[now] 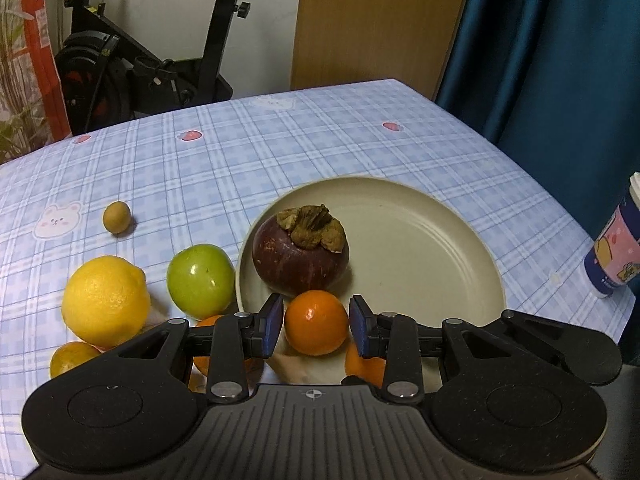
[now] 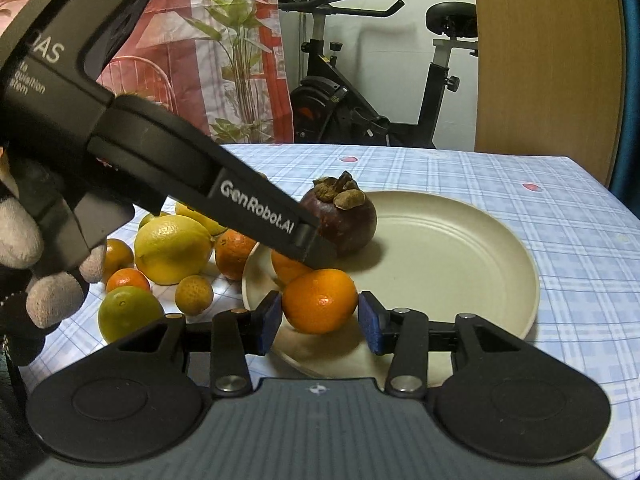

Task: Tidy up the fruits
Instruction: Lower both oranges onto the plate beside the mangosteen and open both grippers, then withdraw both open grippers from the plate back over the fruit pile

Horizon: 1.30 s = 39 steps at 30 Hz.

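A beige plate holds a dark purple mangosteen. My left gripper has its blue pads on either side of a small orange at the plate's near rim, with small gaps showing. My right gripper frames another small orange on the plate, its left pad touching, its right pad slightly apart. The left gripper's arm reaches over a third orange beside the mangosteen.
Left of the plate lie a lemon, a green apple, a small tan fruit, more oranges and a lime. A patterned cup stands at the right table edge. An exercise bike stands behind.
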### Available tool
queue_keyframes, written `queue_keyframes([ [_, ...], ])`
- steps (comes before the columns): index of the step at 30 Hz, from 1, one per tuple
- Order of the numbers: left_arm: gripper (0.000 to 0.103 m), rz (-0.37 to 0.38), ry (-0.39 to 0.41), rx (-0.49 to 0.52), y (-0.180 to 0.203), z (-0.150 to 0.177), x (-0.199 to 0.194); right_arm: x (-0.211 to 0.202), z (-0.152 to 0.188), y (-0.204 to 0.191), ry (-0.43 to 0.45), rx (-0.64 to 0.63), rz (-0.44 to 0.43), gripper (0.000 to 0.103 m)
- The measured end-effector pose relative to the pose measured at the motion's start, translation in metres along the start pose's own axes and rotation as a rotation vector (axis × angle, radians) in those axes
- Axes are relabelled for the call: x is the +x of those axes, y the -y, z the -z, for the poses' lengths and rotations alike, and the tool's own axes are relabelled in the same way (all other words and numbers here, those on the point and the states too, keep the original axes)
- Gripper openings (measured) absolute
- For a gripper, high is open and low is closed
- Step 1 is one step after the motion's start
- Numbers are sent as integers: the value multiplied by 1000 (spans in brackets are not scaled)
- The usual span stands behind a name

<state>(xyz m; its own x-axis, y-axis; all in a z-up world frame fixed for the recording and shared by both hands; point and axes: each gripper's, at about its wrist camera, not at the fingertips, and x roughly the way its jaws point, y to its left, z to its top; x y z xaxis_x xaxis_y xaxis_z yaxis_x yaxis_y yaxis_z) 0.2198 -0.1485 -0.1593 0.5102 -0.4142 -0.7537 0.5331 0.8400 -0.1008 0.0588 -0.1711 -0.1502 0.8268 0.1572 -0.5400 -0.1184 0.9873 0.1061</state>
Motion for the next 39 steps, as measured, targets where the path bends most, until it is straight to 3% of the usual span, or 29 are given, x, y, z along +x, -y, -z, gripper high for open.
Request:
queue_keyframes([
  [5, 39, 5, 41, -46, -11, -2, -20, -5, 0, -1, 26, -10, 0, 46],
  [10, 39, -19, 134, -95, -28, 3, -54, -12, -3, -1, 63, 0, -4, 46],
  [14, 39, -98, 247, -76, -37, 12, -84, -18, -4, -3, 98, 0, -15, 46],
  [17, 39, -115, 282, -104, -48, 20, -100, -21, -5, -3, 116, 5, -23, 46],
  [27, 41, -171, 266, -235, -81, 52, -121, -26, -9, -20, 127, -57, -63, 46],
  [29, 57, -192, 263, -255, -87, 60, -123, -26, -10, -25, 120, -68, -77, 46],
  [30, 59, -207, 268, -262, -88, 64, -124, -26, -11, -28, 114, -69, -85, 46],
  [39, 65, -230, 277, -267, -97, 82, -132, -19, -17, -52, 48, -55, -159, 46],
])
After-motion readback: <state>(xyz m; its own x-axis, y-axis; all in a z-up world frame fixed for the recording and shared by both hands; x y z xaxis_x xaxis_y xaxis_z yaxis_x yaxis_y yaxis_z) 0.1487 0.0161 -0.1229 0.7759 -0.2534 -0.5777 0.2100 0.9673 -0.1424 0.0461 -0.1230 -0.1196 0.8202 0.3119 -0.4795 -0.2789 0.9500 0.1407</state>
